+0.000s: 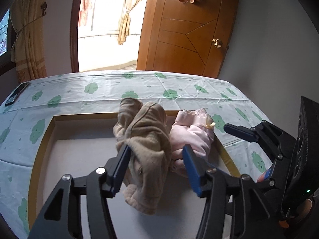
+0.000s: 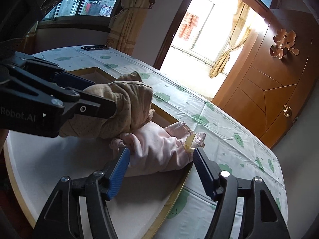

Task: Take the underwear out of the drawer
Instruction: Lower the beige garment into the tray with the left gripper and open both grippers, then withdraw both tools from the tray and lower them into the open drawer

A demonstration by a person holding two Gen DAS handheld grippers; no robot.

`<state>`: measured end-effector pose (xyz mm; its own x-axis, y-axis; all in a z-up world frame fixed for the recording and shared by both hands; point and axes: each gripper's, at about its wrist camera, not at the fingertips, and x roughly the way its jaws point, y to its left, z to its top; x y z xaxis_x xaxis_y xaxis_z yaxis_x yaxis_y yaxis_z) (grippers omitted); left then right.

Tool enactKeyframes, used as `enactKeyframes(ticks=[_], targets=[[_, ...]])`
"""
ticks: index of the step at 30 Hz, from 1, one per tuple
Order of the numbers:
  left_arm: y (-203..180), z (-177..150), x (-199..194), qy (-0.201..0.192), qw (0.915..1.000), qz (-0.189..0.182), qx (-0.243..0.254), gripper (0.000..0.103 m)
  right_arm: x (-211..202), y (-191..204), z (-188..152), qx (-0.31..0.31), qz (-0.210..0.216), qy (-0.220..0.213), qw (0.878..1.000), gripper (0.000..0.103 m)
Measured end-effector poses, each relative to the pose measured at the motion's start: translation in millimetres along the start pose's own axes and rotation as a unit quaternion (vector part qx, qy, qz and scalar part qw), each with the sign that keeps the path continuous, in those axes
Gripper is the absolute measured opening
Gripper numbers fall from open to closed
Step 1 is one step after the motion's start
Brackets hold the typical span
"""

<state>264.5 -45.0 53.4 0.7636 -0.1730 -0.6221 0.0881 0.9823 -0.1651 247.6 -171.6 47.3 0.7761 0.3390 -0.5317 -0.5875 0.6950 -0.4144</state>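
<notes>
A shallow white drawer with a yellow rim [image 1: 40,149] lies on the table. Crumpled tan underwear [image 1: 145,137] stands in its far right part, between the fingers of my left gripper [image 1: 155,149], whose jaws stand apart and do not clamp it. Pink underwear [image 2: 159,147] with a yellow tag lies beside it against the drawer's right corner, partly over the rim [image 2: 175,195]. My right gripper [image 2: 161,151] straddles the pink piece with its jaws wide; the left fingertip [image 2: 124,155] touches the cloth. In the right wrist view my left gripper [image 2: 103,95] comes in from the left at the tan underwear [image 2: 123,103].
A tablecloth with green cloud prints [image 1: 169,91] covers the table around the drawer. A dark phone [image 1: 17,93] lies at the far left edge. Behind the table are a wooden door [image 1: 189,35], a bright doorway and curtains.
</notes>
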Motion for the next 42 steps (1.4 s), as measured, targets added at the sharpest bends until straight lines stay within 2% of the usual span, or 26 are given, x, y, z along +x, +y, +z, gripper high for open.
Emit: enactKeyframes(ticks=[7,12,15,16,20,24,29,36,42], targets=[[2,-18,-31,-0.030,0.9991,-0.006,0.029,0.060,-28,-1,-7,0.039,0.017,-0.027,0.999,0.070],[7,-36,-62,-0.046,0.9981,-0.016,0.036,0.060,-54,8,-16,0.054,0.034,-0.045,0.997,0.075],[11,-47,-83,-0.058,0.9975,-0.025,0.031,0.063,-70,19,-24,0.050,0.040,-0.052,0.997,0.078],[12,-51,-90,-0.064,0.9973,-0.024,0.027,0.067,-75,23,-26,0.050,0.045,-0.052,0.996,0.078],[17,-73,-114,-0.077,0.9965,-0.029,0.013,0.069,-91,45,-41,0.066,0.091,-0.046,0.993,0.079],[19,-97,-124,-0.065,0.9975,-0.028,0.004,0.069,-102,72,-60,0.064,0.109,-0.035,0.991,0.079],[26,-129,-134,-0.051,0.9987,-0.007,0.002,0.069,-114,96,-88,0.059,0.126,-0.020,0.990,0.079],[41,-181,-141,-0.013,0.9997,0.018,-0.005,0.069,-132,103,-121,0.062,0.135,-0.003,0.989,0.079],[66,-208,-148,0.012,0.9987,0.047,-0.014,0.069,-143,105,-140,0.066,0.124,0.005,0.990,0.079]])
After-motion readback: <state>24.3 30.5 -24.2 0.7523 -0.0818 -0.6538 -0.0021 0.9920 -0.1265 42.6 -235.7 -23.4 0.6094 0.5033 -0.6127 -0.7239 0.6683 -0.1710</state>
